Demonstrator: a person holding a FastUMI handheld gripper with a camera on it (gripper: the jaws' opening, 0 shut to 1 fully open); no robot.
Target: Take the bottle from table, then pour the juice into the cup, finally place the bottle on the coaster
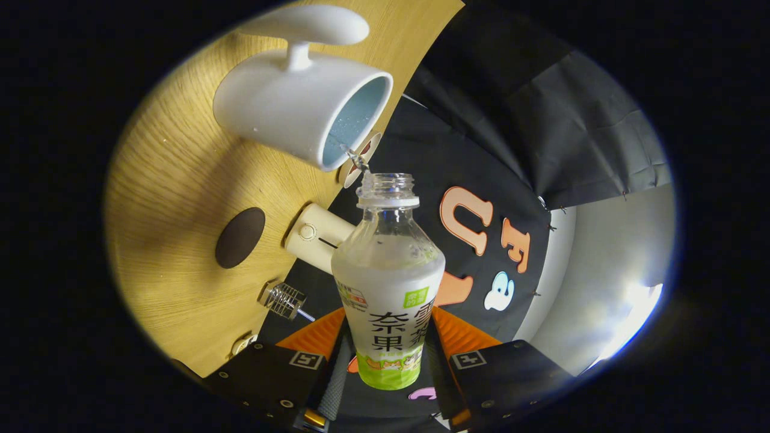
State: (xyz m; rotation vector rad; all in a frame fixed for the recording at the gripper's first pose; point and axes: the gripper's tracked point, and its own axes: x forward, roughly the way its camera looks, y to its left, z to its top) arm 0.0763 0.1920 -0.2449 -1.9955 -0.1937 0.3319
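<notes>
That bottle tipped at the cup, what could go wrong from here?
1. The bottle mouth sits just at the cup rim, with only a thin trickle crossing; a slight drift could send juice onto the table.
2. The gripper fingers hold the bottle low, near its base, so it might twist or slip while tilted.
3. The coaster lies apart from the cup, so drips may fall on the way.

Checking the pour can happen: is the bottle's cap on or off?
Off. The bottle, held between the gripper fingers, shows bare neck threads and an open mouth, with drops leaving it toward the white cup.
</notes>
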